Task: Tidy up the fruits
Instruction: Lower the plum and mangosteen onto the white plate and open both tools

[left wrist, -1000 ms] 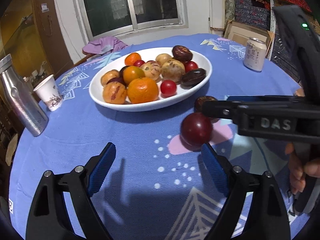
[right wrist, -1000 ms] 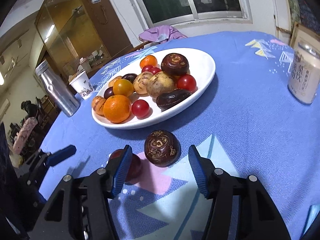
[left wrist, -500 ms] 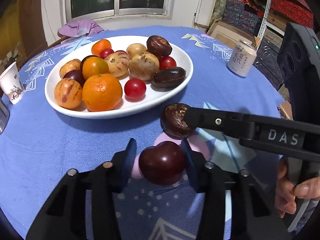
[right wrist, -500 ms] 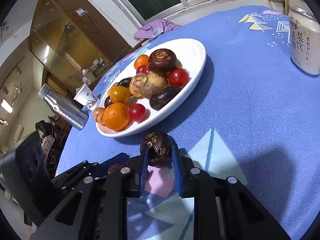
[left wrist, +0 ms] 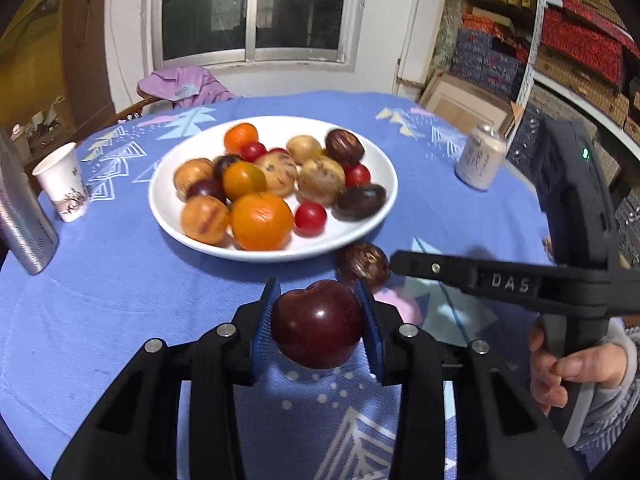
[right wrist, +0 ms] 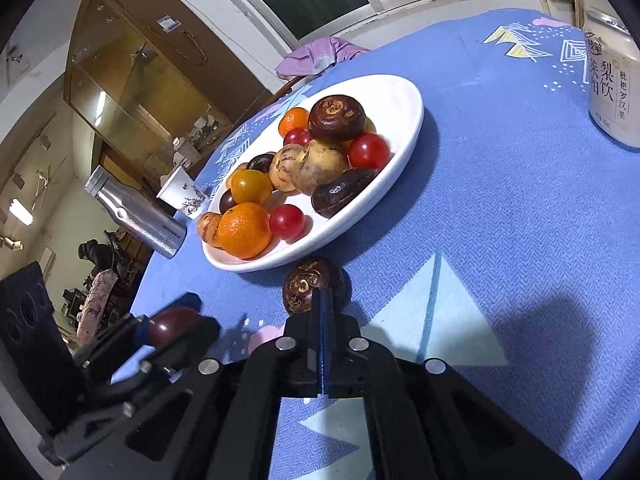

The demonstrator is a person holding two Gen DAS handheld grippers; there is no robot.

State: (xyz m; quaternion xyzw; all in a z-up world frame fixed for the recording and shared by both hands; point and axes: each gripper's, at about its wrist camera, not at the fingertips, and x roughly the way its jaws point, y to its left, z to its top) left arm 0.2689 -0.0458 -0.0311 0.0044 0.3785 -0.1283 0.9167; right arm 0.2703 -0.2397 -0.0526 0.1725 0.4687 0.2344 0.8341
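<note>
Left tool (left wrist: 318,320) clamped on a dark red plum (left wrist: 318,324) above the blue tabletop (left wrist: 120,280), right tool (right wrist: 323,300) fully closed and empty, brown round fruit (right wrist: 308,280) at its tip, beside the white plate (left wrist: 360,236) of fruit.

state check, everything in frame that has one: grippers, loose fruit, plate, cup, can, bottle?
Left gripper: shut on dark red plum.
Right gripper: shut, empty.
Dark brown water chestnut: loose on the cloth, ungripped.
White oval plate: loaded with fruit.
White paper cup: upright.
Pale drink can: upright.
Silver metal bottle: standing, capped.
</note>
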